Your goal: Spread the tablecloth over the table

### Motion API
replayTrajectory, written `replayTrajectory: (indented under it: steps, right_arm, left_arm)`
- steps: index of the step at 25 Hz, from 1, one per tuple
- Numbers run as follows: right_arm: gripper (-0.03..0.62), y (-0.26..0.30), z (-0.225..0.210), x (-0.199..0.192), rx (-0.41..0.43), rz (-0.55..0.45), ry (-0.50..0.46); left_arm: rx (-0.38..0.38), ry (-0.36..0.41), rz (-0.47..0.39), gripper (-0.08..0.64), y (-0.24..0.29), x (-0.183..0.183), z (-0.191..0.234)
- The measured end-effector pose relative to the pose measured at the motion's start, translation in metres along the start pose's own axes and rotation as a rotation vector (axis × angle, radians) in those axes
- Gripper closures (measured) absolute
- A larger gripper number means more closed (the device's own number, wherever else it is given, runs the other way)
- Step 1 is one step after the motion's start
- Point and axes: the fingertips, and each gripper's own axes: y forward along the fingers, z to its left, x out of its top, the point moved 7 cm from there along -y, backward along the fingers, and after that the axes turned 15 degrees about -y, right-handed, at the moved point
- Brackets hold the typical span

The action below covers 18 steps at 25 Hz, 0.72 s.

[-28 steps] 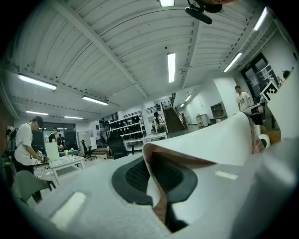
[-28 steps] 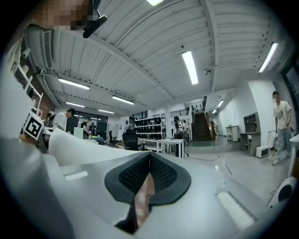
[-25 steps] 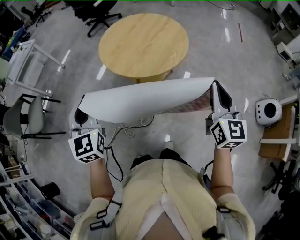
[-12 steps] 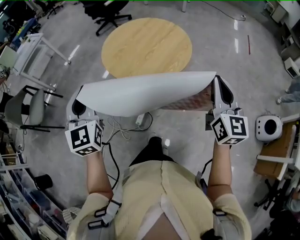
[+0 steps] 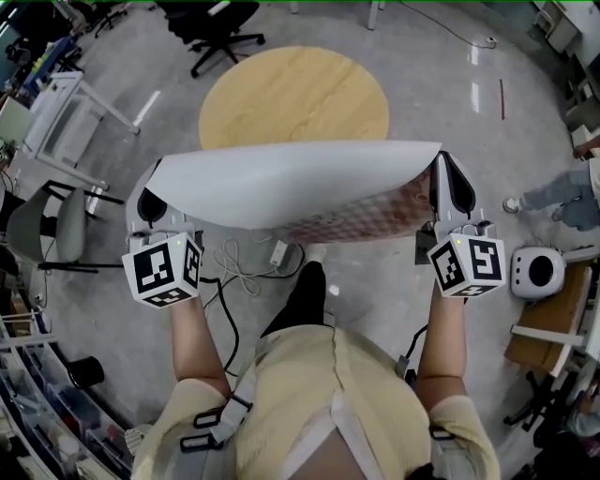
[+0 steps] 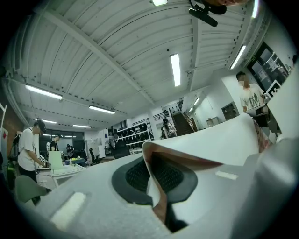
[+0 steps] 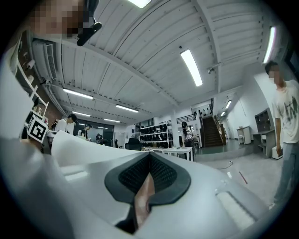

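Up in the air between the two grippers hangs the white tablecloth with a reddish patterned underside (image 5: 291, 178), stretched wide and bowed like a sail, with its near edge curling under. The left gripper (image 5: 150, 202) has one corner, its jaws closed onto a fold of the fabric that is pinched right between the dark pads. At the right gripper (image 5: 451, 187) the jaws are likewise closed down on a thin sliver of the opposite corner. So the cloth is off the floor, off the table, carried by both grips.

Just beyond it sits the round, light wooden table (image 5: 293, 89). Its top shows bare wood, and from this angle the cloth's far edge only covers the near rim. My read is that this is the carry-and-position step, with the sheet held taut short of the table. The next move would call for both corners to go forward together past the far rim, level, then come down evenly without either pinch slipping.

Around them are the grey polished floor (image 5: 450, 75), loose cables (image 5: 230, 272) by the person's feet, and a black office chair (image 5: 220, 23) past the table.
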Motion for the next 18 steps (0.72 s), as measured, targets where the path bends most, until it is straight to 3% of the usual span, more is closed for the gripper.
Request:
replayTrajectory:
  steps: [6,18]
  right_arm:
    - [0.586,0.065,-0.016,0.0,-0.005,-0.009,0.003]
    - [0.586,0.206,-0.051,-0.03,0.009,0.06,0.013]
  left_arm:
    - [0.001,-0.04,-0.047,0.554,0.08,0.009,0.006]
    - [-0.027,0.004,0.023,0.554,0.237,-0.002,0.023]
